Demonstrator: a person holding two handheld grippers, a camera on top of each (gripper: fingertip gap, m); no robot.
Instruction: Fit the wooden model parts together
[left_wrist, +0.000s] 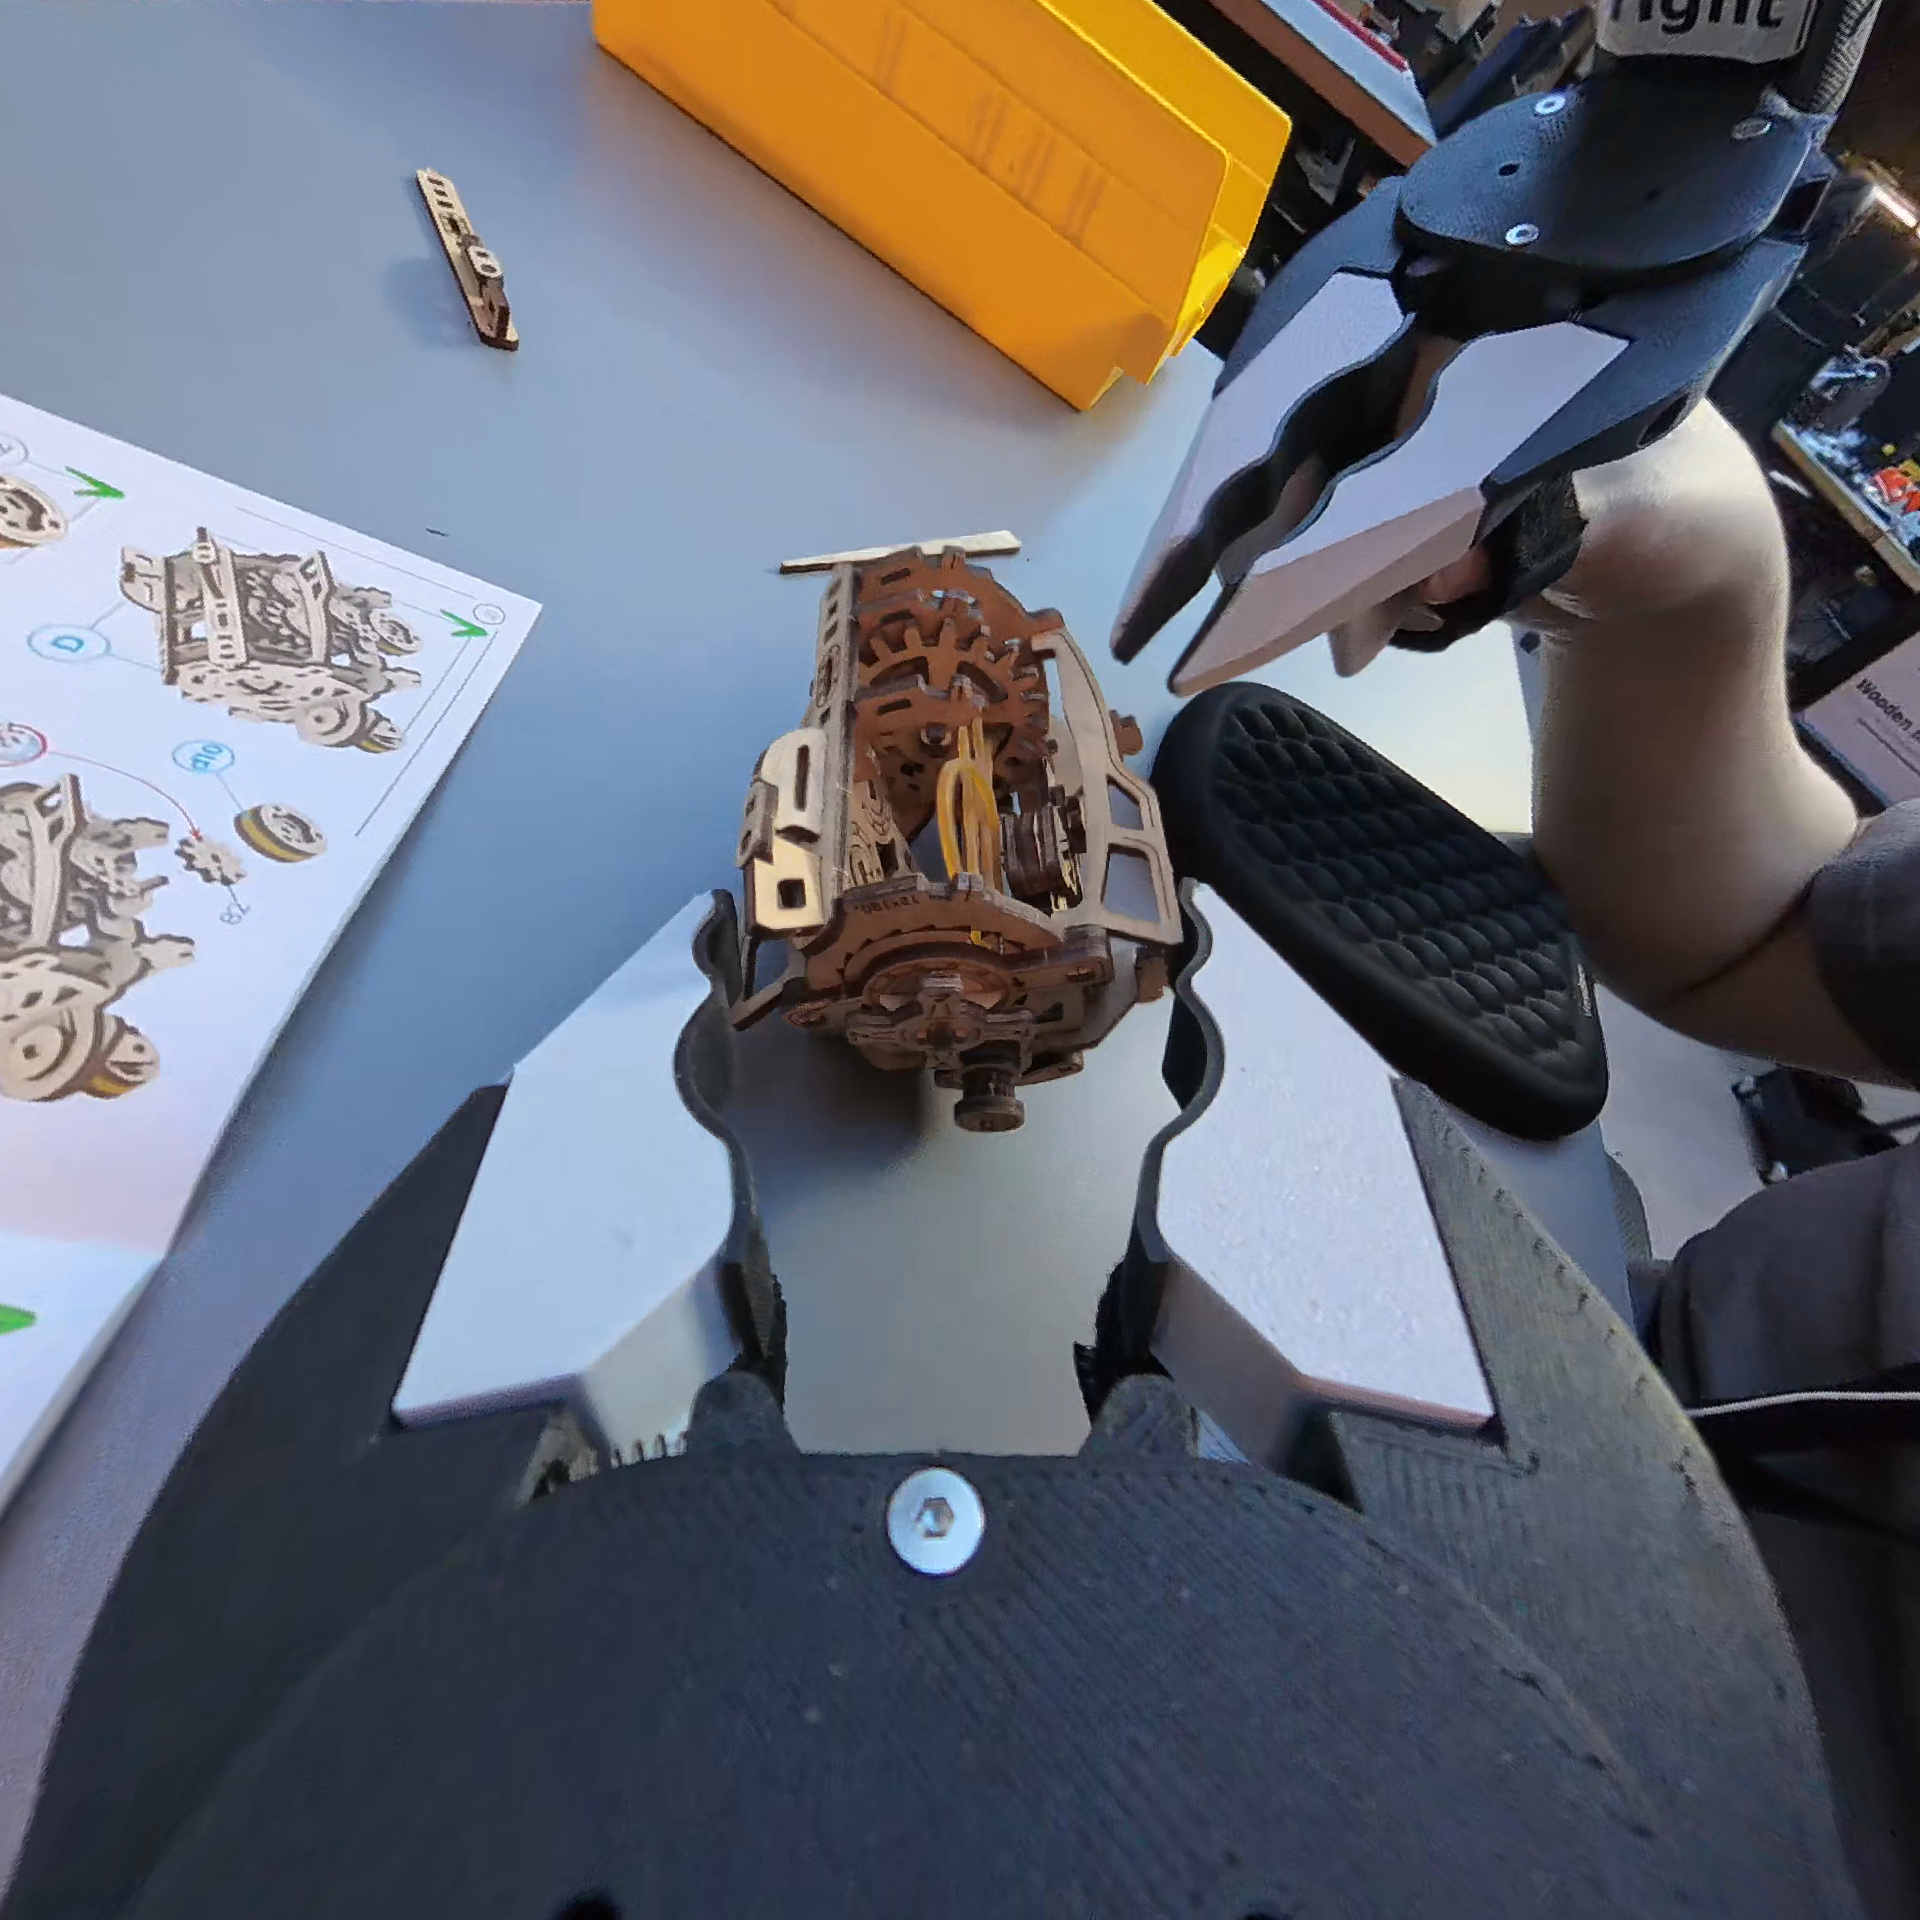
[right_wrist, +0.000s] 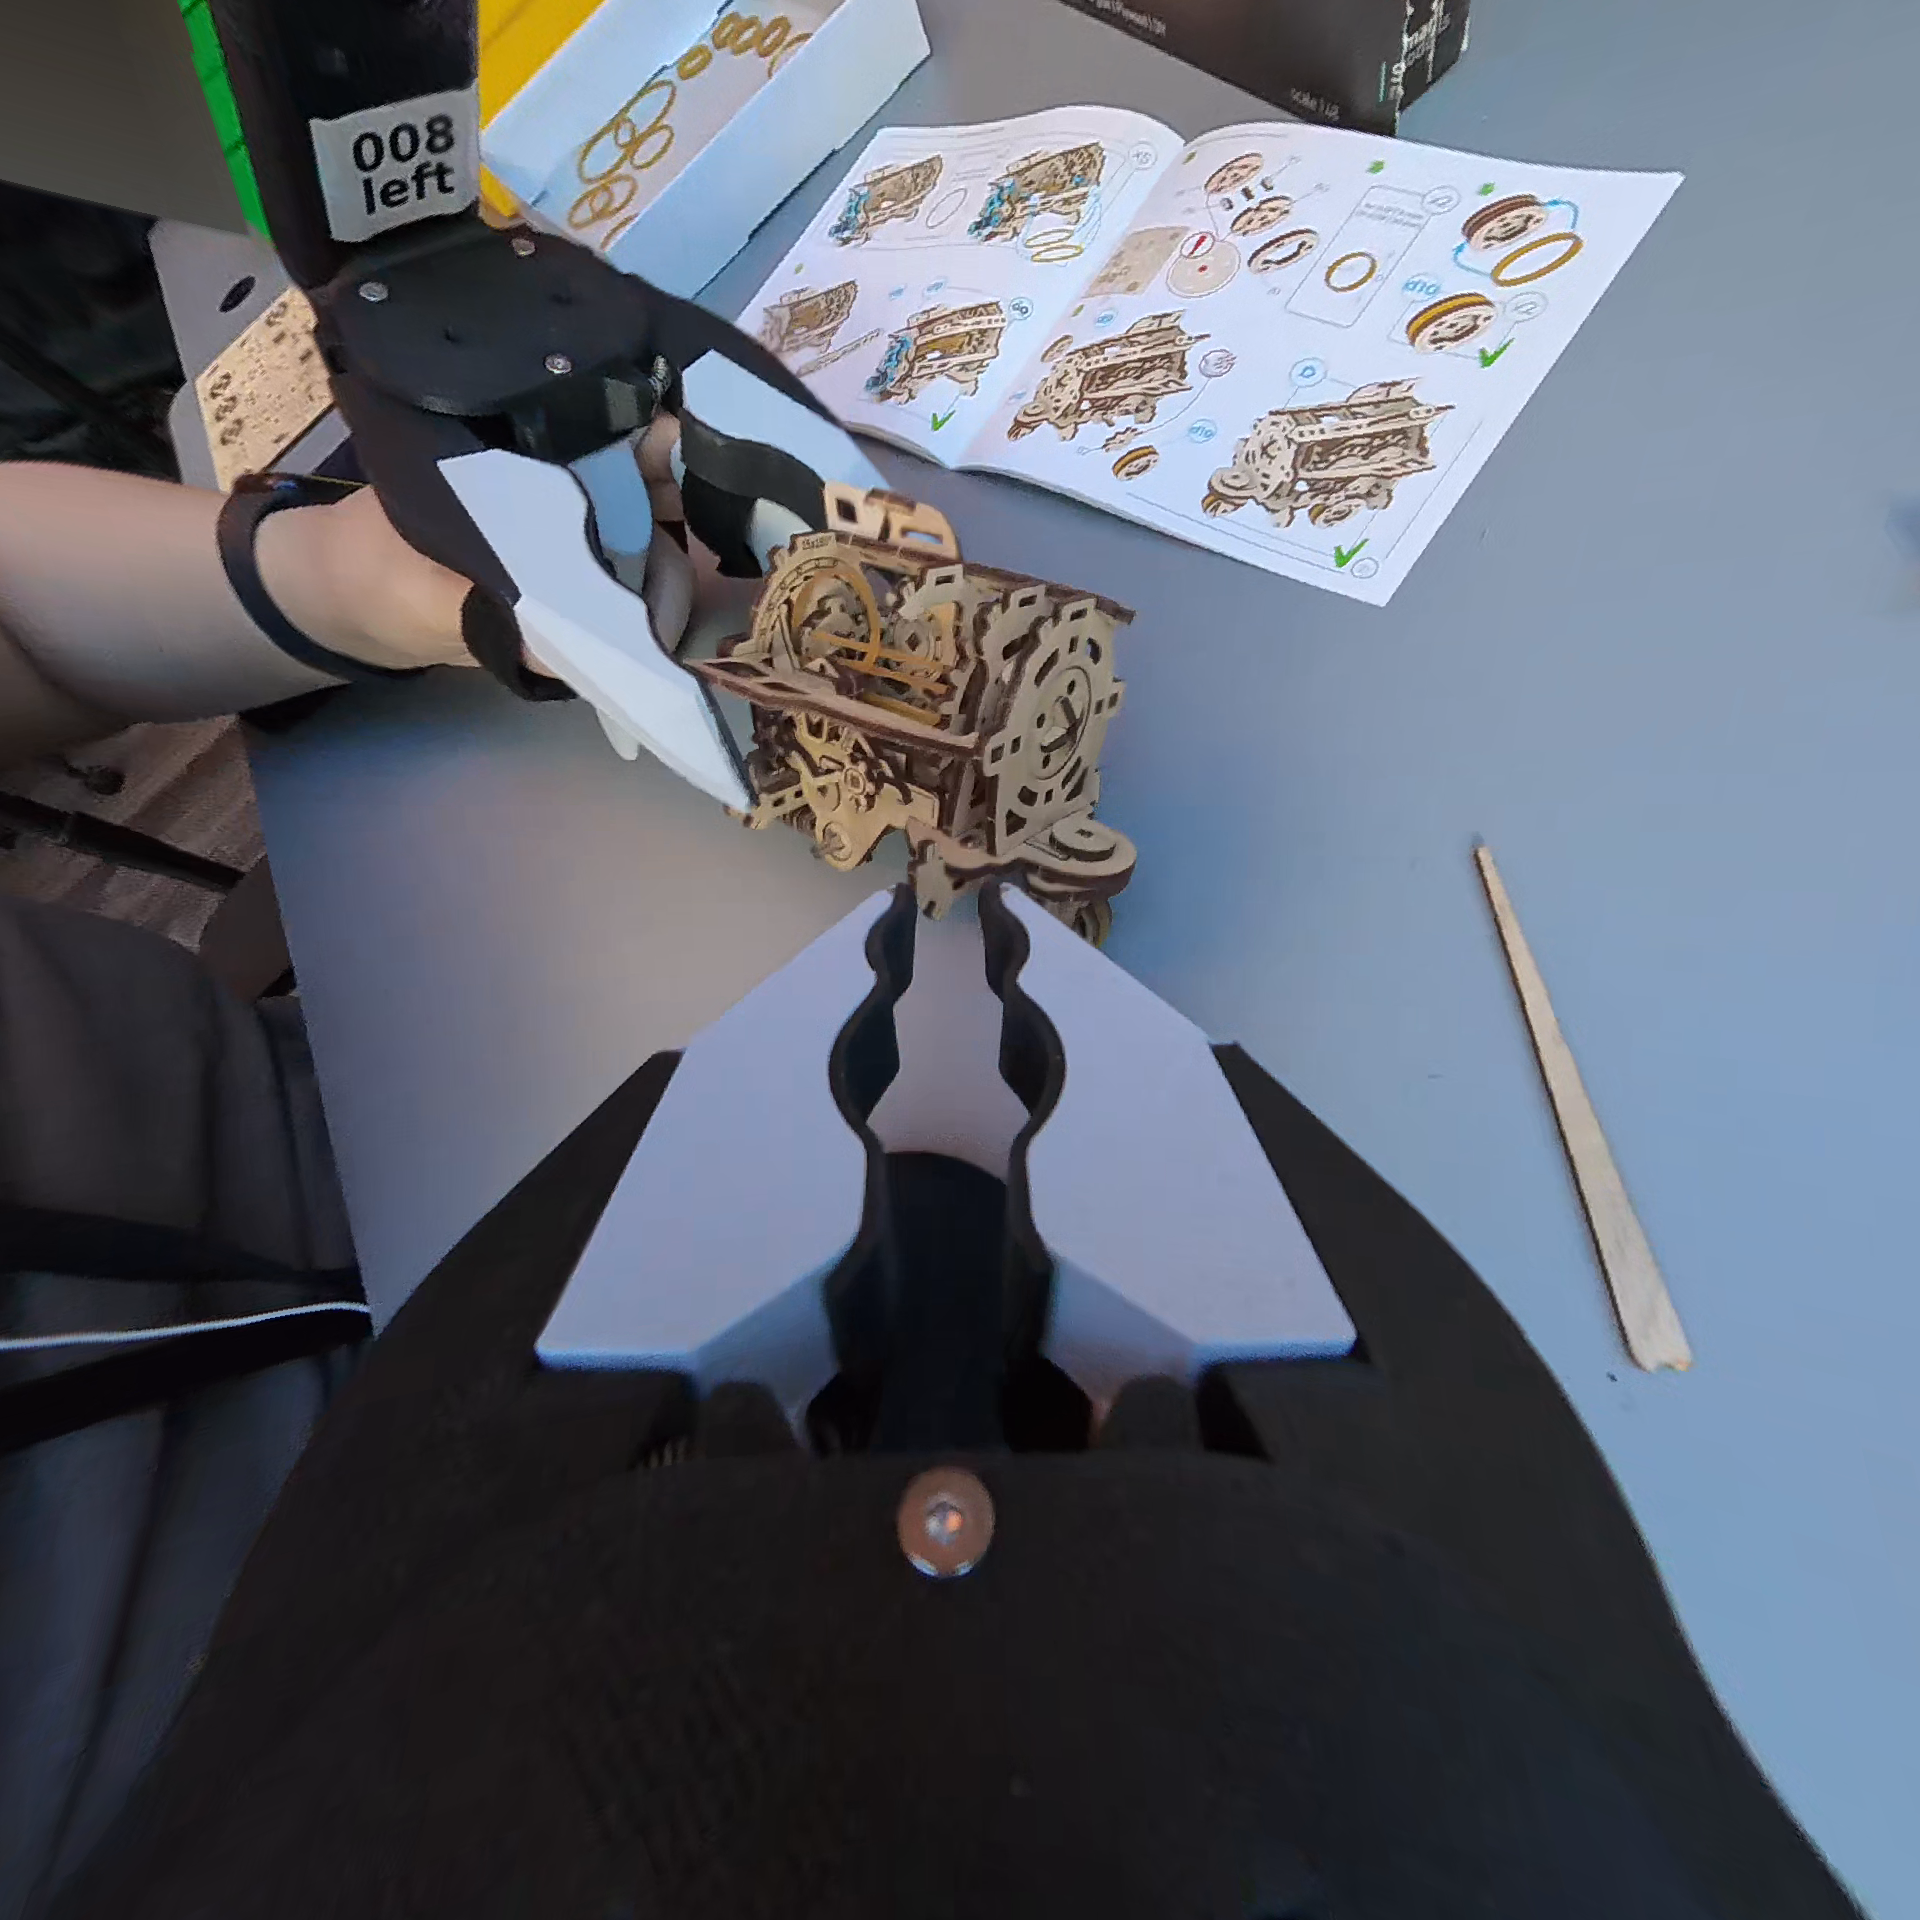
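Note:
The wooden model (left_wrist: 935, 831), a brown gear-filled frame with yellow rubber bands, sits between the fingertips of my left gripper (left_wrist: 951, 935), which is shut on its two sides just over the grey table (left_wrist: 623, 468). The right wrist view shows the model (right_wrist: 935, 707) with the left gripper (right_wrist: 774, 644) on either side of it. My right gripper (right_wrist: 945, 904) is slightly open. A small wooden tab (right_wrist: 940, 878) at the model's lower edge hangs just at its tips, and the pads do not press on it. In the left wrist view the right gripper (left_wrist: 1148, 665) hovers beside the model with nothing between its tips.
An open instruction booklet (right_wrist: 1195, 343) lies behind the model. A yellow bin (left_wrist: 935, 177) and a small wooden strip (left_wrist: 468, 260) lie farther off. A black wrist pad (left_wrist: 1382, 904) is at the table's edge. A long wooden stick (right_wrist: 1579, 1112) lies to the right. A white box of rubber bands (right_wrist: 686, 135) stands at the back. The left gripper's tips are roughly 7 cm from the right gripper's.

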